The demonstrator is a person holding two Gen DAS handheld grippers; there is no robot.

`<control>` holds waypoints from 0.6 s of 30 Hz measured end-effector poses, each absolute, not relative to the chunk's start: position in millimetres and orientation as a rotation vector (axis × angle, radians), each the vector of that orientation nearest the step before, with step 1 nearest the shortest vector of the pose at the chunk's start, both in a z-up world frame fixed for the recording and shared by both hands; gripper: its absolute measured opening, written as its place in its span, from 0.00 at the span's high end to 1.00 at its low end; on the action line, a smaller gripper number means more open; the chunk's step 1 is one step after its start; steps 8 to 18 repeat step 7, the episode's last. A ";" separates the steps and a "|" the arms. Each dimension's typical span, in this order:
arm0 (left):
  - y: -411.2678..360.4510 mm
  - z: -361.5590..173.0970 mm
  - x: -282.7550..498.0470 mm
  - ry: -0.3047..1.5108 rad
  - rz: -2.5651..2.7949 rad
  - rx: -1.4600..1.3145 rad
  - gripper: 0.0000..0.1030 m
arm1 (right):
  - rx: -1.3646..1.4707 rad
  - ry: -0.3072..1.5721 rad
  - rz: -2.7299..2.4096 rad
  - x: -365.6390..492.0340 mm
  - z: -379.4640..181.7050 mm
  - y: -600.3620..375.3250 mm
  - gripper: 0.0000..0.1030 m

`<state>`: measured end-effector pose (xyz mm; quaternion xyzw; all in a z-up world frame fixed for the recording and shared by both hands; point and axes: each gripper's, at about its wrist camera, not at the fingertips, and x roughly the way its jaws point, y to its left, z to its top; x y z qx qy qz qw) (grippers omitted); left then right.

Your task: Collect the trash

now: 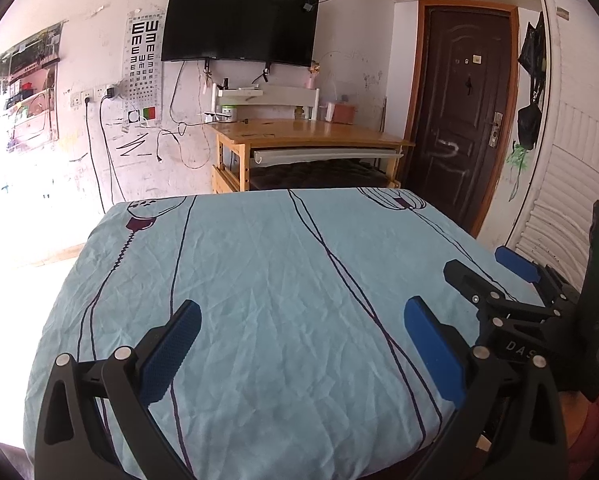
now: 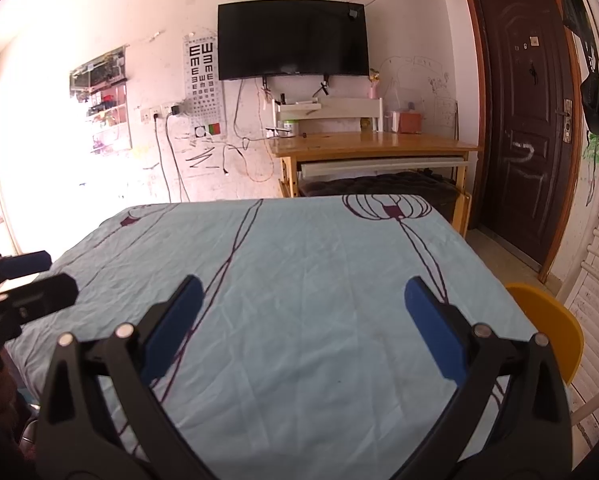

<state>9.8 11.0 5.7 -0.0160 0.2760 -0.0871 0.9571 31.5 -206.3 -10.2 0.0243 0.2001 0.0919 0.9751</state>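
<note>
A table covered with a light blue cloth (image 1: 259,300) printed with dark lantern drawings fills the foreground of both wrist views. No trash shows on the cloth (image 2: 319,280). My left gripper (image 1: 303,316) hovers over the near part of the cloth, open, nothing between its blue pads. My right gripper (image 2: 303,294) is open too and holds nothing. In the left wrist view the right gripper (image 1: 487,268) appears at the right edge. In the right wrist view the left gripper (image 2: 27,276) shows at the left edge.
A yellow chair back (image 2: 551,332) stands at the table's right side. Beyond the table are a wooden desk (image 1: 311,136) with small items, a wall-mounted TV (image 1: 239,24), hanging cables and a dark door (image 1: 459,120). A white slatted panel (image 2: 595,280) lines the right.
</note>
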 end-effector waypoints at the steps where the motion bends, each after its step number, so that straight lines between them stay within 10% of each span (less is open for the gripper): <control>1: 10.7 5.8 9.7 0.562 -0.175 -0.033 0.07 | 0.049 0.403 0.186 31.6 -10.3 -206.4 0.06; 18: 12.1 6.5 10.1 0.571 -0.166 -0.047 0.07 | 0.056 0.404 0.186 32.0 -10.2 -207.3 0.06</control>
